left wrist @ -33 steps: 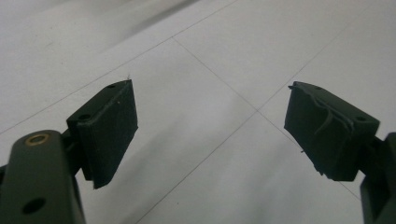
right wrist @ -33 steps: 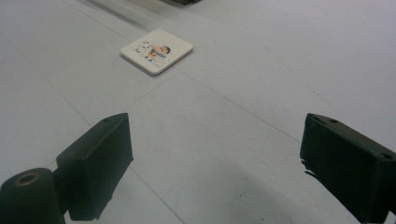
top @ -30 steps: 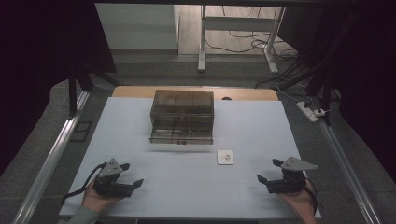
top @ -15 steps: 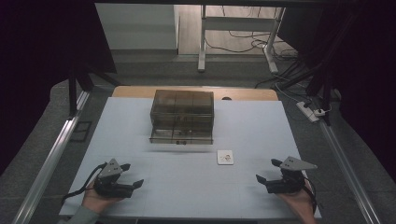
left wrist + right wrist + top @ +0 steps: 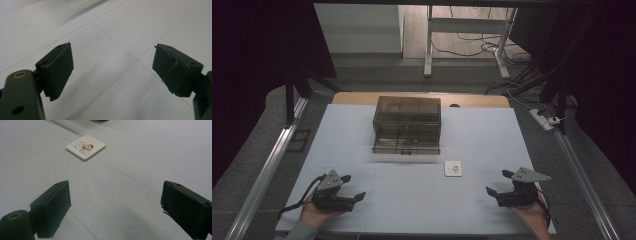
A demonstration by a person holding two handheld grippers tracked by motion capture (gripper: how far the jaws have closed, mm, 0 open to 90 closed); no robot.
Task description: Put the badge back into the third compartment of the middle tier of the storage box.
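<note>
nearest the table (image 5: 362, 150) edge, the left gripper (image 5: 349, 189) and right gripper (image 5: 498, 183) were held wide-jawed (nothing gripped, seemingly poised). beyond the right gripper lay the small printed tile (image 5: 453, 168), just before the clear organiser box (image 5: 407, 125).

Lab: dark curtains (image 5: 267, 45), floor cables (image 5: 462, 47), railed table (image 5: 492, 135).

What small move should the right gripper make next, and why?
Probably move the right gripper forward toward the small white tile. Its jaws stand open and hold nothing, and the tile lies flat on the table just ahead, untouched.
</note>
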